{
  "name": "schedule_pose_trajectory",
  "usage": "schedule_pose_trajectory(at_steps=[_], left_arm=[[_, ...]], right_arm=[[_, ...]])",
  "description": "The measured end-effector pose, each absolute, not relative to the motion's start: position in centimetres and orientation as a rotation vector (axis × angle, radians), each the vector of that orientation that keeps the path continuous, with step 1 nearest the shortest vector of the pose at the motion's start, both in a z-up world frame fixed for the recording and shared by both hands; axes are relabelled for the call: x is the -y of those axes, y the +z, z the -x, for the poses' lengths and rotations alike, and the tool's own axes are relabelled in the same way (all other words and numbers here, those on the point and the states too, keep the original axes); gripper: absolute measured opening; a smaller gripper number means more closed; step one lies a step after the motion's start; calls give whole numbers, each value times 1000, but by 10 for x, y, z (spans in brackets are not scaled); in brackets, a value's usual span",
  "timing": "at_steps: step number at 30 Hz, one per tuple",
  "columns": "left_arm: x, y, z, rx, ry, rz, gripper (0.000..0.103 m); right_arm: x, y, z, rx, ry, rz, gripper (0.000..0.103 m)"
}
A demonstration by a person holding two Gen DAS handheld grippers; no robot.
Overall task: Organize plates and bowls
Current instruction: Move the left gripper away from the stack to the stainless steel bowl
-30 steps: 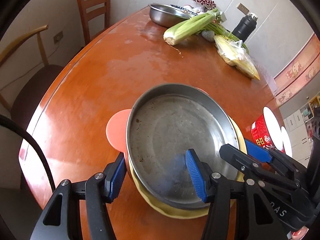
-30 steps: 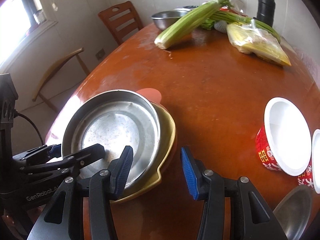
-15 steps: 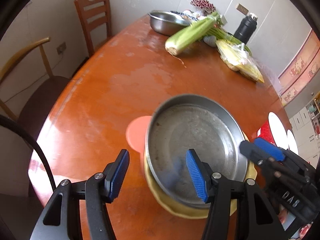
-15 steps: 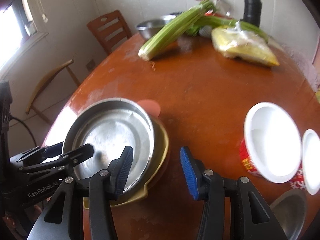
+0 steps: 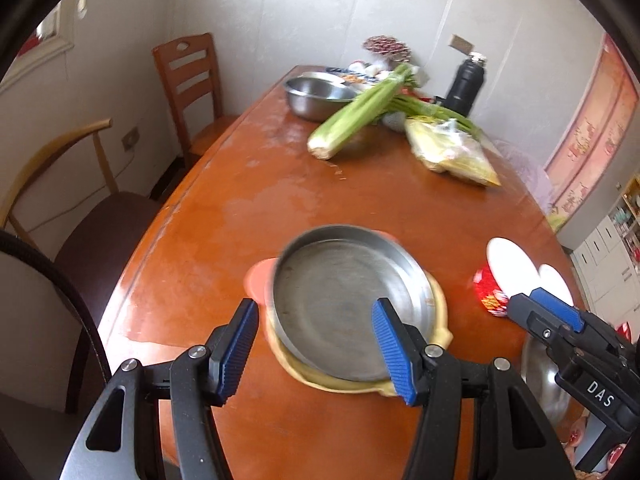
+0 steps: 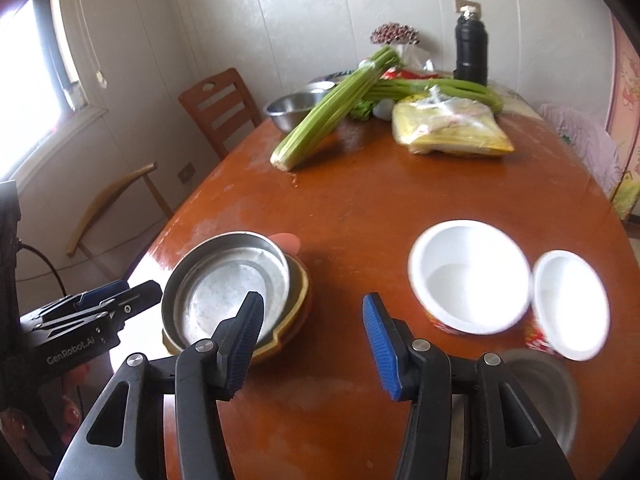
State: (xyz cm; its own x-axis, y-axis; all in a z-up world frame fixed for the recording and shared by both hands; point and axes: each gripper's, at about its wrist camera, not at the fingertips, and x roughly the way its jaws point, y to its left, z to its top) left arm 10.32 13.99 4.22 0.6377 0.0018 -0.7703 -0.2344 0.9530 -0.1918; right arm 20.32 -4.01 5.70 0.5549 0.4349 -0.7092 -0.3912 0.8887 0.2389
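Left gripper is being held apart above the table, nothing gripped, its blue pads hanging clear over the near rim of the steel plate. Right gripper is opening, nothing between its jaws, only bare tabletop being seen in the gap. The steel plate is being carried on a yellow dish, itself stacked over a pink plate sticking out on the left; the stack is sitting near the table's near-left edge. Two white-lined red bowls are being seen touching side by side toward the near-right edge, tilted on their sides, with another steel dish just in front of them at the near edge. At the far end, a steel bowl, celery, a yellow bag and a black flask are being kept. Two chairs are being seen beyond the left edge.
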Motion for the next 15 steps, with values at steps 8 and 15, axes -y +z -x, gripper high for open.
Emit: schedule_pose_trajectory(at_steps=[8,15], left_arm=[[-66,55,-111,-849,7,215,59],[0,53,-121,-856,-88,139,60]], right_arm=[[113,68,-181,-814,408,-89,55],[183,62,-171,-820,294,-117,55]])
